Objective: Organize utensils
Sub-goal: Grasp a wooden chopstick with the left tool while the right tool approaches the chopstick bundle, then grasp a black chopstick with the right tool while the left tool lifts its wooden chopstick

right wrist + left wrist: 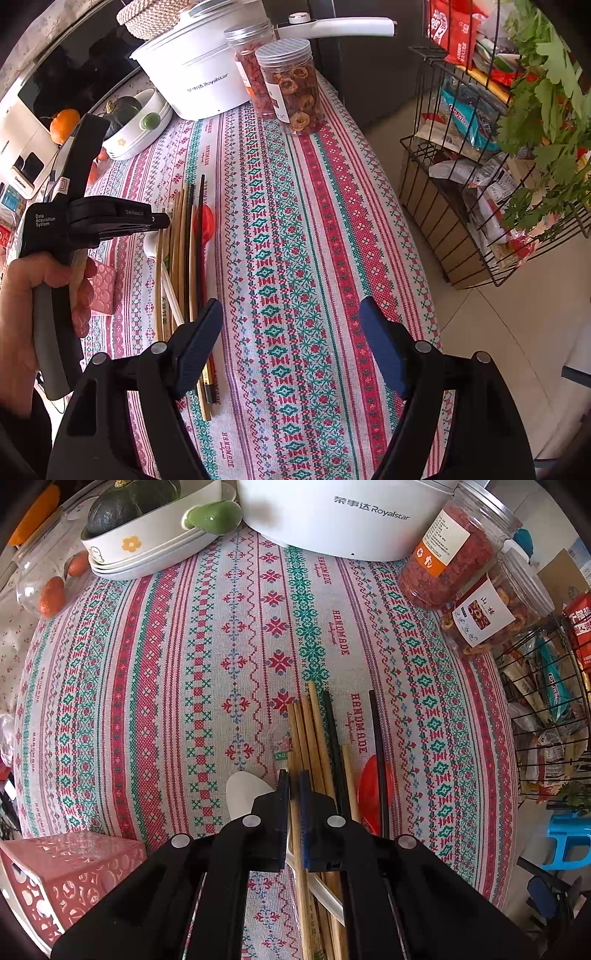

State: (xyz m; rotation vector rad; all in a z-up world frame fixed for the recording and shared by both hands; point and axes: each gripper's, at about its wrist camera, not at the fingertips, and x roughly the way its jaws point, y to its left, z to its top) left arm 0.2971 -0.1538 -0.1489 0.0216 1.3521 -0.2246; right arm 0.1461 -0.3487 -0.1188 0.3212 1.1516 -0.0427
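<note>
Patterned tablecloth point(166, 664) covers the table. At left, a pink perforated holder point(55, 871); beside it, the left gripper point(293, 779), jaws pinched onto one wooden chopstick point(295, 819) within the bundle of chopsticks point(184, 251) lying mid-cloth. Right gripper point(291, 314) hangs wide apart, empty, over bare cloth.

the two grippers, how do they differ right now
The left gripper has its jaws shut on a wooden chopstick; the right gripper stands wide open, holding nothing. The left sits over the utensil pile; the right hovers above bare tablecloth beside it. Both are black with blue pads, pointing steeply down.
</note>
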